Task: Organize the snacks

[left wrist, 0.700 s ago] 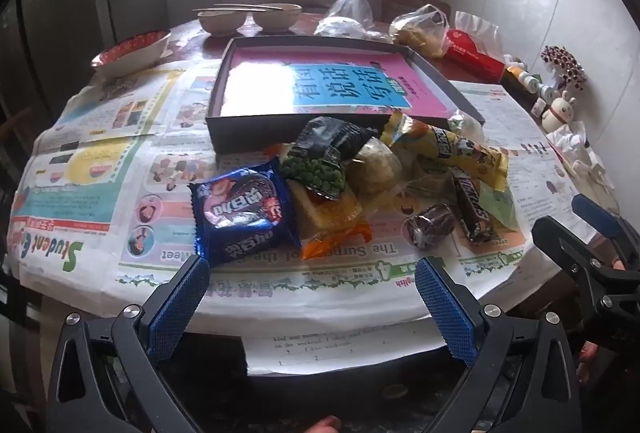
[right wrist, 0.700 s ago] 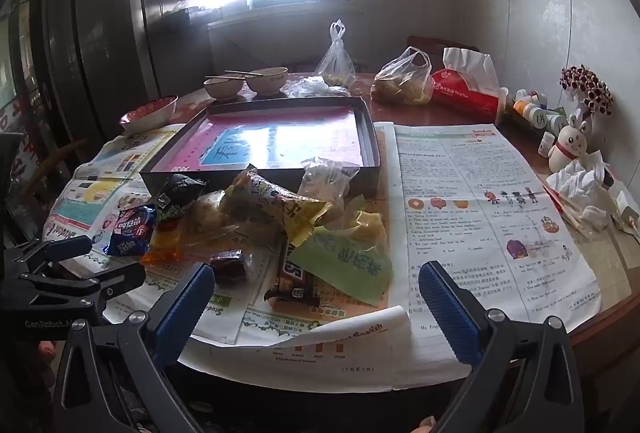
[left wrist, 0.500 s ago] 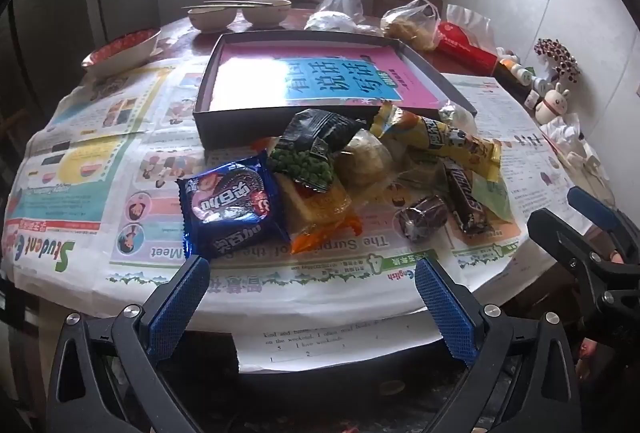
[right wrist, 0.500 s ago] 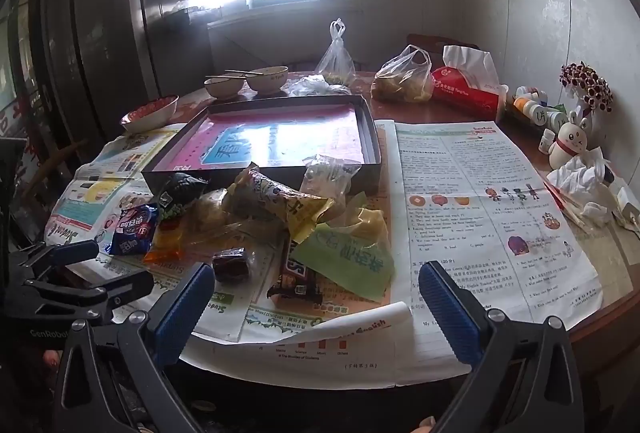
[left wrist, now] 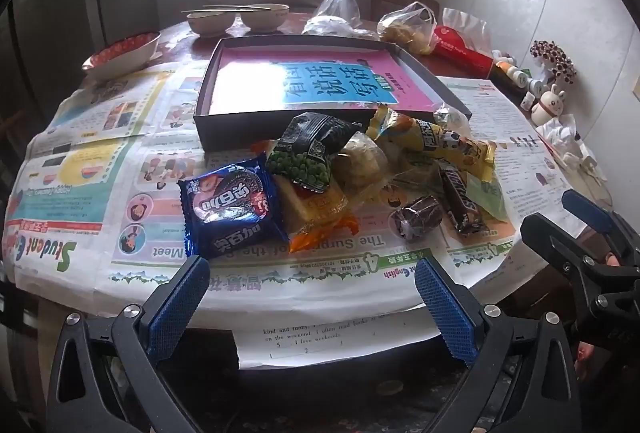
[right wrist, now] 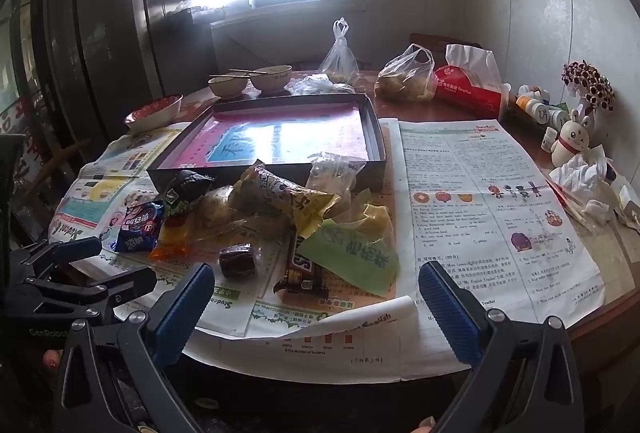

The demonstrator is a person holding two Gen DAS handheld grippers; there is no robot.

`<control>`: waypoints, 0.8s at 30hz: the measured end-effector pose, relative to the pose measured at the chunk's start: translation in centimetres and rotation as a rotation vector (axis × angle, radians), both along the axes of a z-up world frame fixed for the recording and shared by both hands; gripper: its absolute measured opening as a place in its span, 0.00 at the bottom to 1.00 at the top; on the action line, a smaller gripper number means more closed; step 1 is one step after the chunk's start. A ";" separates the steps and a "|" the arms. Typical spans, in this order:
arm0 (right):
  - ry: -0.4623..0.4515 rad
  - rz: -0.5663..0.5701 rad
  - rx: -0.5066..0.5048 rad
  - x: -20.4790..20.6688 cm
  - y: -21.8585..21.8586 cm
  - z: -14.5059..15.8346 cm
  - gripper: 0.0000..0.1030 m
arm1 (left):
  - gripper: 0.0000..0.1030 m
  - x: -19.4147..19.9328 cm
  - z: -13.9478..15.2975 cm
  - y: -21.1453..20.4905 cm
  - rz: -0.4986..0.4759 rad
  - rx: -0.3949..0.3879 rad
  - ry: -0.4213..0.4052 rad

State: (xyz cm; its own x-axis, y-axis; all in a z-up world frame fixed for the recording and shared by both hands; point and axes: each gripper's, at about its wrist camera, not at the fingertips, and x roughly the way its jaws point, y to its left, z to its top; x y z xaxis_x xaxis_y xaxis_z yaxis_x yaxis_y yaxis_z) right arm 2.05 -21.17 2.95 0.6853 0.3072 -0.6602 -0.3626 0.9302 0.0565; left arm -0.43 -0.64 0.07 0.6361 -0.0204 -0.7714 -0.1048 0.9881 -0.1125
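A heap of snacks lies on the newspaper in front of a shallow dark box (left wrist: 240, 129) (right wrist: 372, 161) with a pink and blue bottom. The heap holds a blue biscuit pack (left wrist: 230, 211) (right wrist: 140, 227), a black and green pea pack (left wrist: 310, 149), an orange cake pack (left wrist: 316, 211), a long yellow pack (left wrist: 436, 143) (right wrist: 292, 193), a brown chocolate bar (left wrist: 460, 203) (right wrist: 302, 273) and a small dark wrapped sweet (left wrist: 416, 219) (right wrist: 238, 259). My left gripper (left wrist: 312, 307) is open and empty at the table's near edge. My right gripper (right wrist: 316, 313) is open and empty, to the right of it.
Bowls (left wrist: 236, 19), a red-rimmed dish (left wrist: 124, 53), plastic bags (right wrist: 406, 81), a red tissue pack (right wrist: 468, 89) and small figurines (right wrist: 572, 141) stand at the back and right. Crumpled tissues (right wrist: 580, 177) lie at the right. Newspaper (right wrist: 480, 193) covers the table.
The left gripper has moved a little closer to the snack heap and tilted down. The right gripper has barely moved. Both stay open.
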 end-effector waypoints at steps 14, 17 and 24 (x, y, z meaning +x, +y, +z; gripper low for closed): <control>-0.004 0.002 -0.002 -0.1 0.1 0.0 1.00 | 0.99 -0.2 0.1 0.1 0.001 -0.002 -0.005; -0.007 0.002 -0.003 -0.1 0.1 0.0 1.00 | 0.99 -0.2 0.1 0.1 0.000 -0.002 -0.004; -0.006 0.003 -0.001 -0.1 0.1 0.0 1.00 | 0.99 -0.1 0.0 0.1 0.000 0.000 -0.004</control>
